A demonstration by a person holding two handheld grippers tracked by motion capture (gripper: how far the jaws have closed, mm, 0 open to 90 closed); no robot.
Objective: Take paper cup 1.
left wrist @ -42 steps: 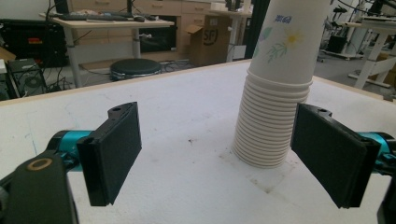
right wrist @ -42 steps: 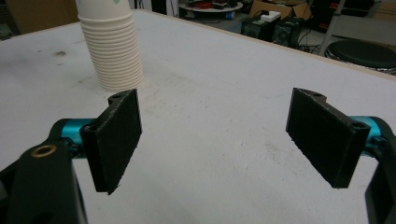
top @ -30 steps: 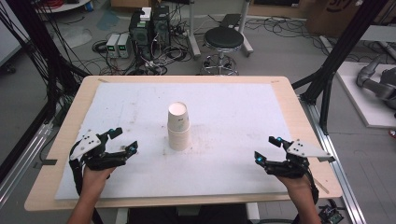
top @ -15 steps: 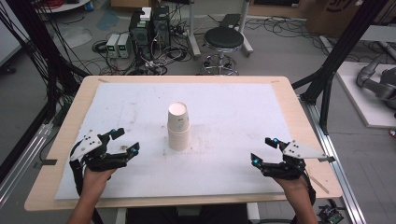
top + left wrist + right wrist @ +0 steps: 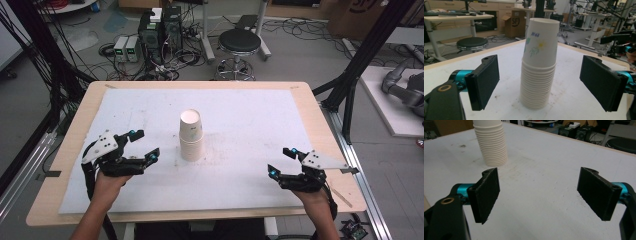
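A stack of white paper cups (image 5: 191, 134) stands upside down in the middle of the white mat (image 5: 250, 115). The top cup bears a small flower print (image 5: 539, 45). My left gripper (image 5: 144, 145) hovers left of the stack, open, jaws wide with nothing between them; in the left gripper view the stack (image 5: 539, 67) stands centred beyond the two pads (image 5: 484, 81). My right gripper (image 5: 281, 162) is open near the mat's front right, well away from the cups. In the right gripper view the stack (image 5: 491, 143) sits at the upper left, past the left pad (image 5: 486, 192).
The mat lies on a wooden table (image 5: 320, 120) with its edge close behind my right hand. On the floor beyond the far edge are a black stool (image 5: 240, 42) and computer boxes with cables (image 5: 160, 30). Black frame posts (image 5: 367, 55) flank the table.
My right gripper has shifted slightly left and toward the cups. The left gripper has barely moved. The stack stands where it was.
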